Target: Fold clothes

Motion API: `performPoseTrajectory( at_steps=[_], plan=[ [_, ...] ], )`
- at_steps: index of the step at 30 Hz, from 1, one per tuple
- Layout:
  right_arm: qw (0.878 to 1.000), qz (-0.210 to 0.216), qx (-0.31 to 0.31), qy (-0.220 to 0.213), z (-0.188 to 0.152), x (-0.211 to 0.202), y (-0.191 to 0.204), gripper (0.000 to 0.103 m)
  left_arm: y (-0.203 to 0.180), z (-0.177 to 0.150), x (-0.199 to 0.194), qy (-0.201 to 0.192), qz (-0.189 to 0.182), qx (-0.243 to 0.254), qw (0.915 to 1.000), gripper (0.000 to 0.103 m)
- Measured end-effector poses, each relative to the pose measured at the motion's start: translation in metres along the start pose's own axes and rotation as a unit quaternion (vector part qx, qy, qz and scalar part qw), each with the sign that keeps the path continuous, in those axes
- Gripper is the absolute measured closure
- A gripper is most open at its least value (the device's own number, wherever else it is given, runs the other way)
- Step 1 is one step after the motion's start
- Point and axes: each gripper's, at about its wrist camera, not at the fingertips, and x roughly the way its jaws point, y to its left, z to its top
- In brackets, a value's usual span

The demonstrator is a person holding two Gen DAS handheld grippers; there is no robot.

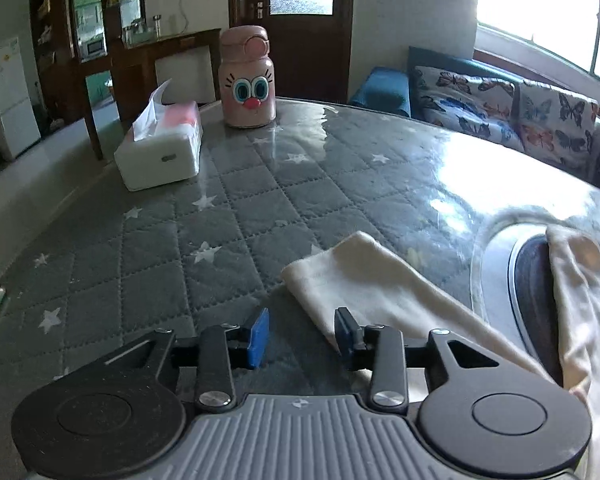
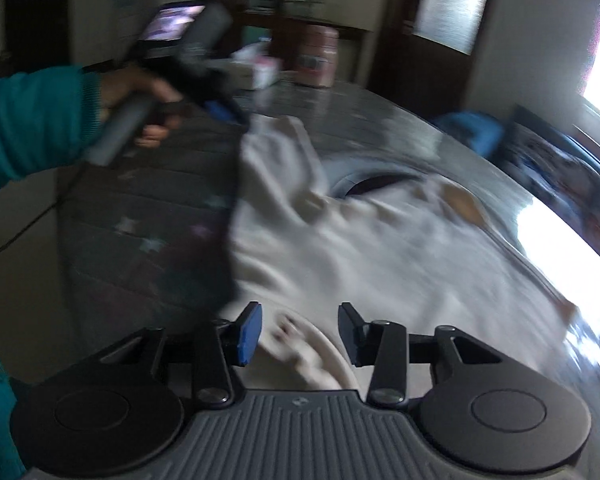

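We're over the table (image 1: pixel 260 200) now, and the cream garment (image 1: pixel 380 292) lies at our two o'clock in the left wrist view, one folded corner reaching toward the left gripper (image 1: pixel 302 334). Its jaws stand apart, nothing between the pads, the cloth's edge just beside the right-hand one. From the right wrist view, badly blurred, the right gripper (image 2: pixel 300 334) hangs over the near hem at six o'clock, jaws apart too, cloth beneath them but not pinched. The tissue box (image 1: pixel 160 152) and pink bottle (image 1: pixel 247 80) sit well apart at eleven and twelve. To fold cleanly, we'd judge each gripper should take only one layer at a corner, then lift both evenly so the fold lands square.
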Motion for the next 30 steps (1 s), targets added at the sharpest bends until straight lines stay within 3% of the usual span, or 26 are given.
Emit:
performPoseTrajectory(
  at_steps=[3, 6, 13, 22, 28, 30],
  plan=[
    [1.0, 0.019, -0.013, -0.011, 0.02, 0.02, 0.012, 0.069, 0.005, 0.005, 0.007, 0.007, -0.007, -0.023, 0.9997, 0.064],
    [0.999, 0.026, -0.025, -0.012, 0.033, 0.042, 0.022, 0.075, 0.003, 0.007, 0.014, 0.008, -0.008, -0.014, 0.9998, 0.065],
    [0.999, 0.025, -0.039, 0.003, 0.035, 0.065, 0.033, 0.096, -0.003, 0.004, 0.017, -0.011, -0.009, 0.008, 0.9999, 0.099],
    [0.995, 0.067, -0.069, 0.009, 0.026, 0.051, 0.042, 0.098, 0.02, -0.017, -0.003, -0.023, 0.02, -0.017, 0.9994, 0.1],
    [0.996, 0.089, 0.001, -0.009, 0.025, 0.029, 0.017, 0.094, 0.032, -0.019, -0.01, -0.021, 0.044, -0.033, 0.9983, 0.1],
    [0.997, 0.07, 0.017, -0.008, 0.018, 0.015, 0.0, 0.094, 0.035, -0.022, -0.012, -0.022, 0.047, -0.035, 0.998, 0.1]
  ],
)
